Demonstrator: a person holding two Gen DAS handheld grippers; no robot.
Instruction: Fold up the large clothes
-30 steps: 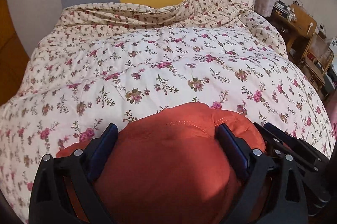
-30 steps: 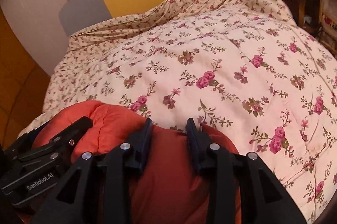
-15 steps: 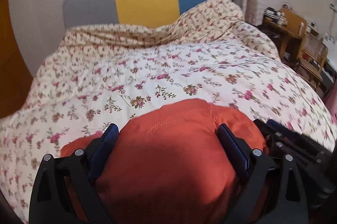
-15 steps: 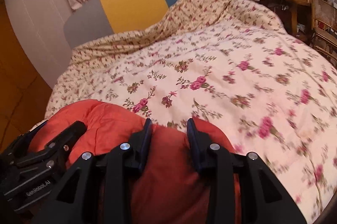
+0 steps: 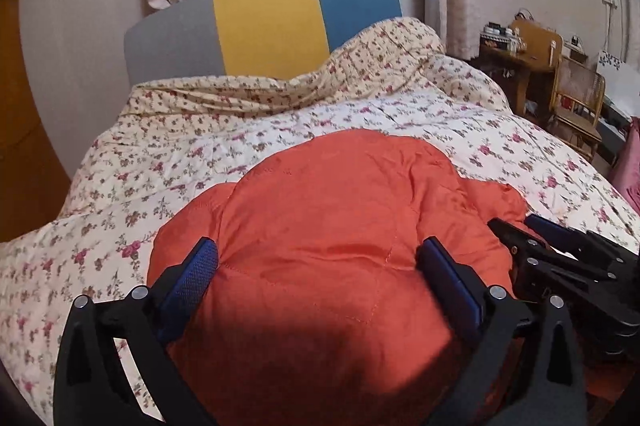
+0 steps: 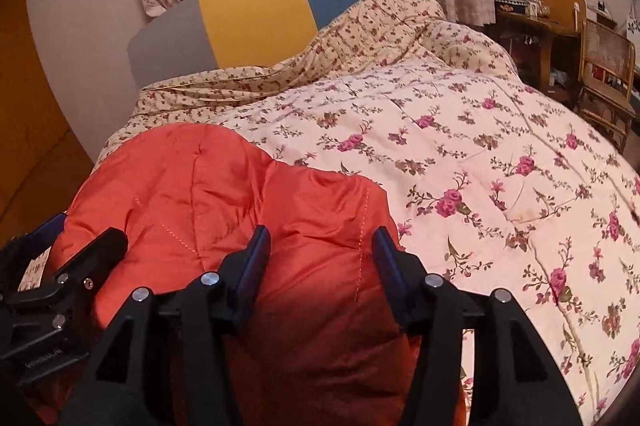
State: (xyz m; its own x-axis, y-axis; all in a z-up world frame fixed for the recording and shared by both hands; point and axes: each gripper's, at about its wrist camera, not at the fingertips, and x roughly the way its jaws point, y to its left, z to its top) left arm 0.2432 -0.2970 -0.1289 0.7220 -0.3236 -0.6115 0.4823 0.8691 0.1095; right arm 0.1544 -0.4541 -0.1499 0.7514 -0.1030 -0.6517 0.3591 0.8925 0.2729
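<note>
Orange jacket [image 5: 340, 226] betw both claws: L gripper [image 5: 320, 262] wide, R gripper [image 6: 320, 250] just opening.

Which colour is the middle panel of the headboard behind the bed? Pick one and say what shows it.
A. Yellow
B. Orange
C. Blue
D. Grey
A. In the left wrist view the headboard has a yellow panel in the middle, with grey to its left and blue to its right, above the floral quilt.
</note>
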